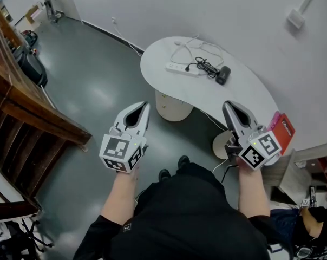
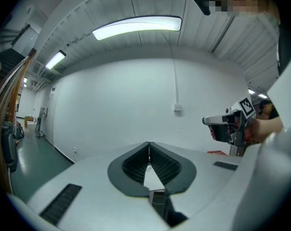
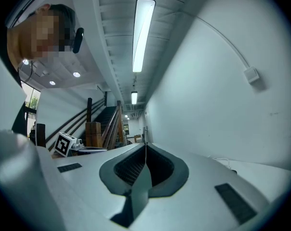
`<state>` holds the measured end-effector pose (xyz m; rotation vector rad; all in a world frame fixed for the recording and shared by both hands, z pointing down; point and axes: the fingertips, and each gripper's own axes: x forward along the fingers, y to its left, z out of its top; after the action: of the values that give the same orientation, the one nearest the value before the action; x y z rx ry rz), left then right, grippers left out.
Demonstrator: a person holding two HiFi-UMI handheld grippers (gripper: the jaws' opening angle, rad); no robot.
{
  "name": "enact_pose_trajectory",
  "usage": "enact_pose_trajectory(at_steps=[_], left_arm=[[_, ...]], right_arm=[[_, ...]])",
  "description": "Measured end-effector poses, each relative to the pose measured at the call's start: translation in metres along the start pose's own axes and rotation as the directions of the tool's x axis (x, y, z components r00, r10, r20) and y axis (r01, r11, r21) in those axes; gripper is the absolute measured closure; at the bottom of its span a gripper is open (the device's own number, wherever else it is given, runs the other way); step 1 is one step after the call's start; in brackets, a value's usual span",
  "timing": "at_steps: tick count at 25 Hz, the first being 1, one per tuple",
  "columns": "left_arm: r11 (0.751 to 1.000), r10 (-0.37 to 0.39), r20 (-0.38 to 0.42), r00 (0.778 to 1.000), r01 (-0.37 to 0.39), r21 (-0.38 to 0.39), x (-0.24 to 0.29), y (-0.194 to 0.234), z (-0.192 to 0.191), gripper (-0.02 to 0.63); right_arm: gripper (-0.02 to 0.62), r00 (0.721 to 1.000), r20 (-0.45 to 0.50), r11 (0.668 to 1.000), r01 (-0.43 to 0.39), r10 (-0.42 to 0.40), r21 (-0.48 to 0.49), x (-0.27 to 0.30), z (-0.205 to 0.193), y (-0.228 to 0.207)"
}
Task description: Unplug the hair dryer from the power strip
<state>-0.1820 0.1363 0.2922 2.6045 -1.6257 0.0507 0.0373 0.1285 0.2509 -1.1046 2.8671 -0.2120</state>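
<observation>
Nearest us, our left gripper (image 1: 145,105) is closed on nothing, and our right gripper (image 1: 227,104) likewise; both are well short of the desk (image 1: 155,64). On it lie the white power strip (image 1: 180,68), black plug (image 1: 188,67), tangled cord (image 1: 207,66) and hair dryer (image 1: 223,75). We judge the strip light and liable to lift: pin it, then grip the rigid plug, never the limp cord.

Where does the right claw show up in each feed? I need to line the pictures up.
Head view: right claw at lower right, shut and empty, in the person's right hand.
Left gripper view: right claw at the right edge, mid-height, seen side-on.
Right gripper view: right claw at bottom centre, jaws together, nothing between them.
Shared landmark: the wall box on the white wall, also at and.
</observation>
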Motion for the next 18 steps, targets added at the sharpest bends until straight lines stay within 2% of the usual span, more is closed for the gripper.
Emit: enact_pose_trajectory(at_steps=[7,18], left_arm=[[1.0,0.01,-0.042,0.999,-0.011,-0.011,0.034,0.016,-0.014,0.592],[0.999,0.031,-0.1,0.995,-0.028,0.025,0.136,0.037,-0.009,0.592]], right_arm=[[0.56,1.0,-0.013,0.999,-0.025,0.025,0.035,0.03,-0.015,-0.027],[0.56,0.998,-0.01,0.994,-0.061,0.062,0.091,0.092,-0.017,-0.126]])
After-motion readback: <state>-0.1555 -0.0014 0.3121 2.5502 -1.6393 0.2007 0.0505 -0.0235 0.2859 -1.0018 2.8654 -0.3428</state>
